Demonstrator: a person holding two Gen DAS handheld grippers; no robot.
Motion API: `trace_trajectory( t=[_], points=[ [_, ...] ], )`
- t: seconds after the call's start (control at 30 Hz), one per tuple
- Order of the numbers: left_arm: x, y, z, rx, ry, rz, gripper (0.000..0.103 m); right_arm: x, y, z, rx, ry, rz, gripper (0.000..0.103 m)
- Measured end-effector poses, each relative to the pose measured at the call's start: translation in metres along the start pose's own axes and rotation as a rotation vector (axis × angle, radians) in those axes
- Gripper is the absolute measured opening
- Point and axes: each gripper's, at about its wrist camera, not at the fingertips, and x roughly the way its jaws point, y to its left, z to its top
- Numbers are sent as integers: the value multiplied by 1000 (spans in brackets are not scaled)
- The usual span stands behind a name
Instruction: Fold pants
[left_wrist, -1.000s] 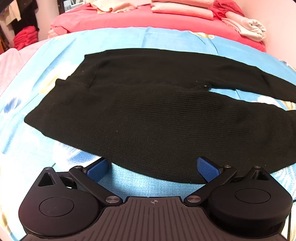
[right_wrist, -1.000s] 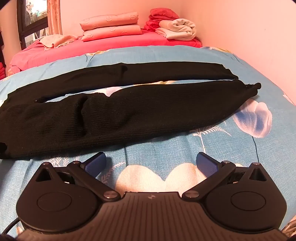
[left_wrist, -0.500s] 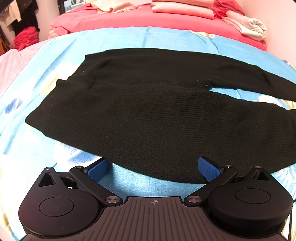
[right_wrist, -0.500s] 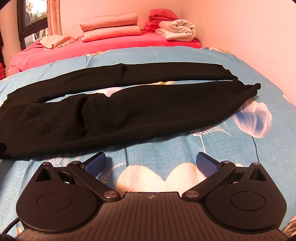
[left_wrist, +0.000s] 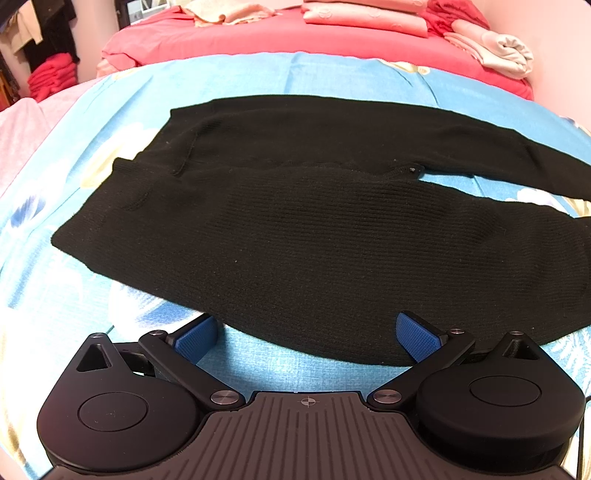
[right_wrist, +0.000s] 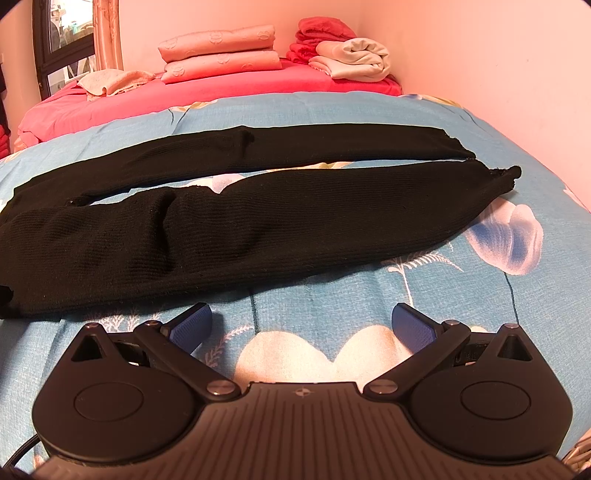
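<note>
One bedspread (right_wrist: 369, 110): blue floral, fills both views
Pants (left_wrist: 295, 240): black knit, flat mid-frame, legs parted
Handling: likely soft, limp, light; pinch near-leg hem and waistband
Left gripper (left_wrist: 306, 332): jaws wide, empty, at near edge
Right gripper (right_wrist: 301, 328): jaws wide, empty

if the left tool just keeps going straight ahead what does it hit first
Most likely the near edge of the black pants, which lies just past the open left tool. Only a thin strip of blue bedspread sits between them; exact height is unclear.
</note>
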Motion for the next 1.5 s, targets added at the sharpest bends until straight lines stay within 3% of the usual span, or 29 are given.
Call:
trace_trajectory(
  t=[1.5],
  points=[
    [1,0,-1,1,3,3,103,1,6,2,-9,-23,-2,103]
  ],
)
